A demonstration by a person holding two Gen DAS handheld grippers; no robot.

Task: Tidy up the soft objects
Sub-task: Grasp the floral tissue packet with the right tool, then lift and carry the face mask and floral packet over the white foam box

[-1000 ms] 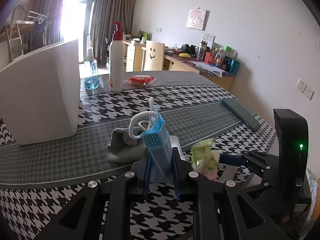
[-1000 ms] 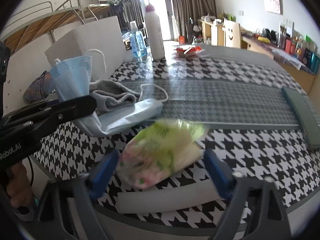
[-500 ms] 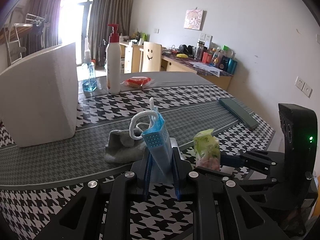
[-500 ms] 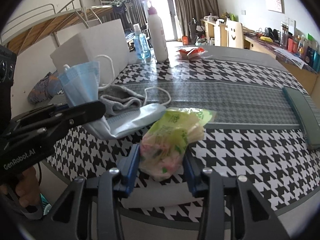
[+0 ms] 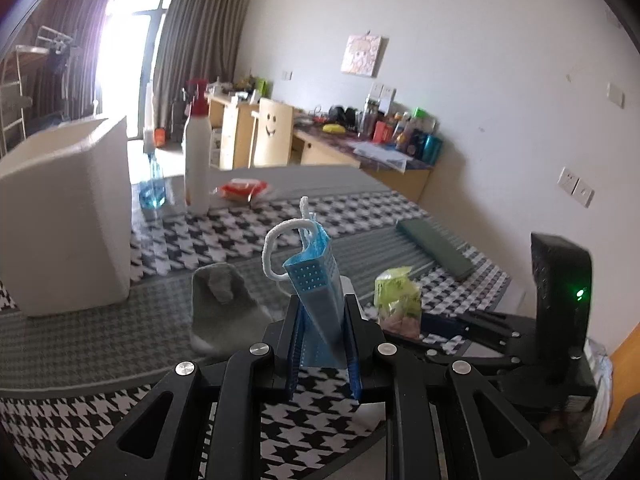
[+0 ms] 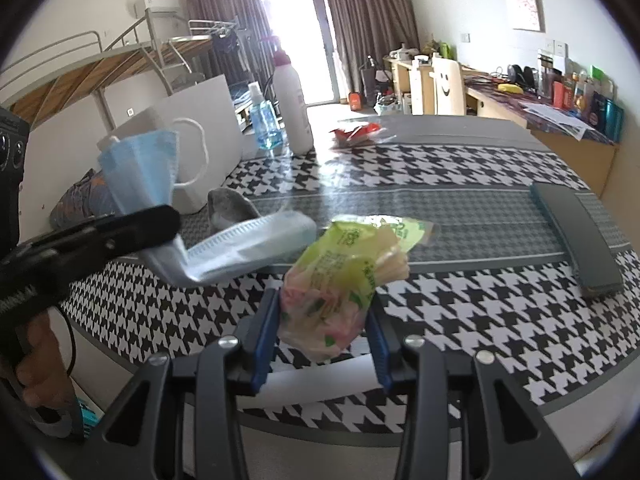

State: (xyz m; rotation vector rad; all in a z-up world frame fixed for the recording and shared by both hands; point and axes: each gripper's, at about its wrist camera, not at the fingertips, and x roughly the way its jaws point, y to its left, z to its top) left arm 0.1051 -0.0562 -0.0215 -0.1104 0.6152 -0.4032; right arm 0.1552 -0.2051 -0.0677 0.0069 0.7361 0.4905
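Two grippers, each loaded: the left gripper (image 5: 323, 344) is clamped on one blue face mask (image 5: 316, 280), lifted upright, and the right gripper (image 6: 322, 344) pinches one green tissue packet (image 6: 340, 276), also off the table (image 6: 460, 320). Just beyond the left claw lies one grey sock (image 5: 224, 304). Further out stand one white foam box (image 5: 64, 216), one pump bottle (image 5: 197, 160) and one blue spray bottle (image 6: 264, 120). The houndstooth cloth runs toward a curtained window. Both loads sit higher than a second ago.

We note a pleated non-woven cloth mask (image 5: 318, 280) in the left gripper (image 5: 323, 354), a glossy crinkled plastic packet (image 6: 340, 280) in the right gripper (image 6: 322, 344), and matt foam box (image 5: 68, 216) beyond.
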